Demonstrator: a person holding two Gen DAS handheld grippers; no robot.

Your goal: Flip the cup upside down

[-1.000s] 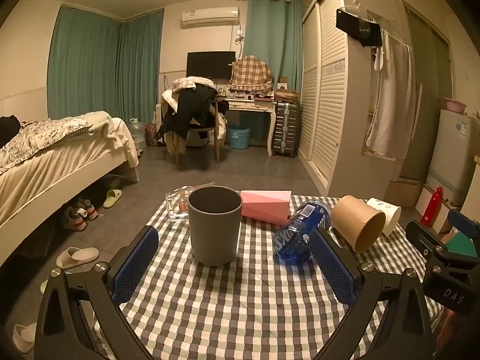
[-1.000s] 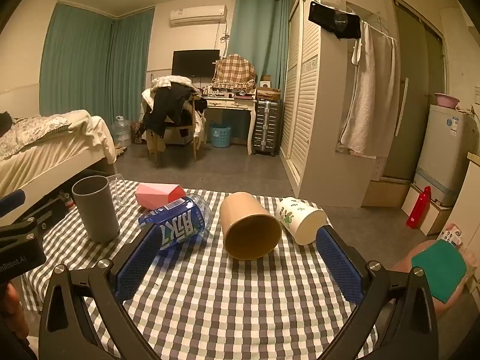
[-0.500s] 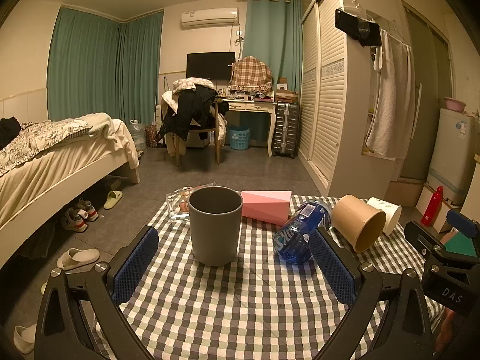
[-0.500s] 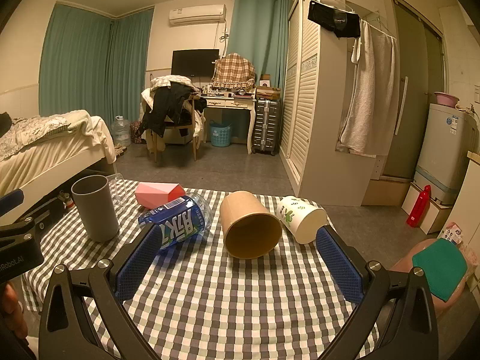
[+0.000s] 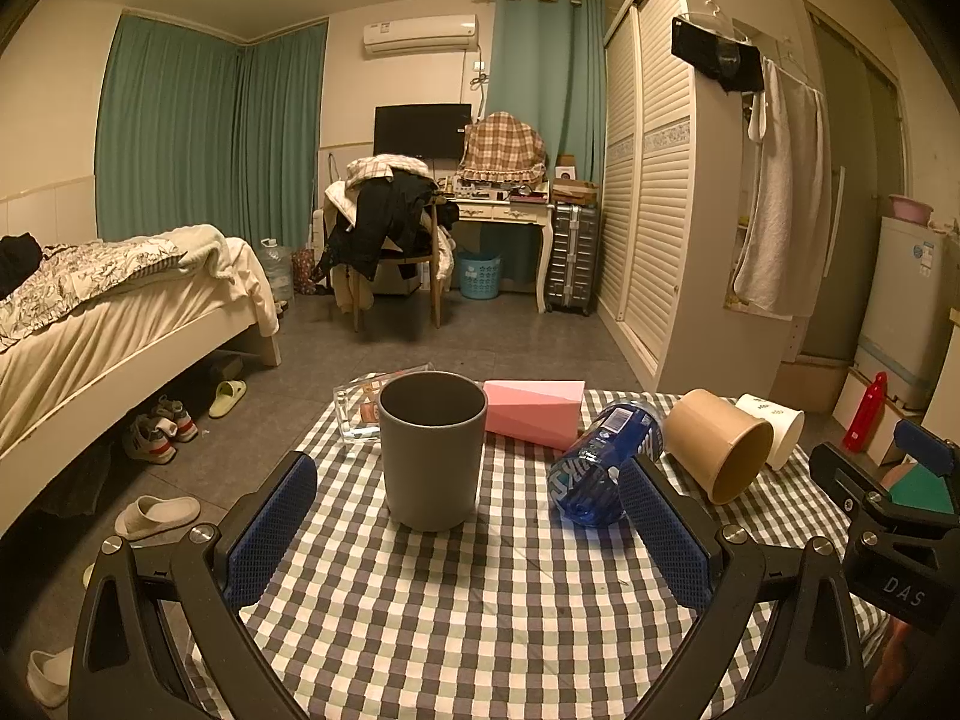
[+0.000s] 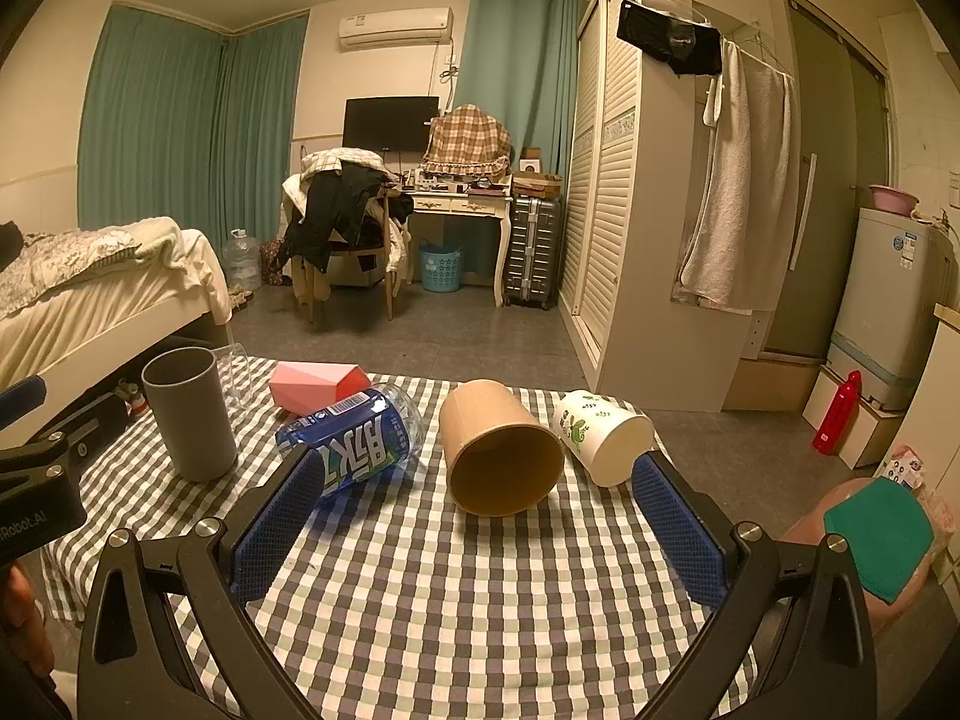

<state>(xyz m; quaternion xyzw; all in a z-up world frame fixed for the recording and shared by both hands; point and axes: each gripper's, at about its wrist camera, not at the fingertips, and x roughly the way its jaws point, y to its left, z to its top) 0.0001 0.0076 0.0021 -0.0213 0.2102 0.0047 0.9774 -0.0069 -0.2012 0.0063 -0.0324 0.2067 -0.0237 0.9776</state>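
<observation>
Left tool (image 5: 468, 534): jaws spread wide, nothing between the blue pads, held low over the near part of the counter (image 5: 480, 612), which is covered with a checked cloth. Grey cup (image 5: 432, 450) stands upright, mouth up, straight ahead of the left tool, roughly centred in the gap between its fingers but farther out and apart from both pads. Behind the cup: a clear plastic box (image 5: 360, 414) to its left at the far counter edge, and a pink box (image 5: 534, 411) just beside its right rim. Blue bottle (image 5: 606, 462) lies on its side to the right of the cup, near the left tool's right finger. Brown paper cup (image 5: 720, 444) lies on its side, mouth toward the camera, with a white paper cup (image 5: 774, 429) also on its side just behind it, the two touching or nearly so. Right tool (image 6: 474, 516): jaws likewise spread, empty, low over the counter with the brown paper cup lying ahead between its fingers, untouched. In the right wrist view the grey cup sits at the far left of the counter, well apart from the right tool.
</observation>
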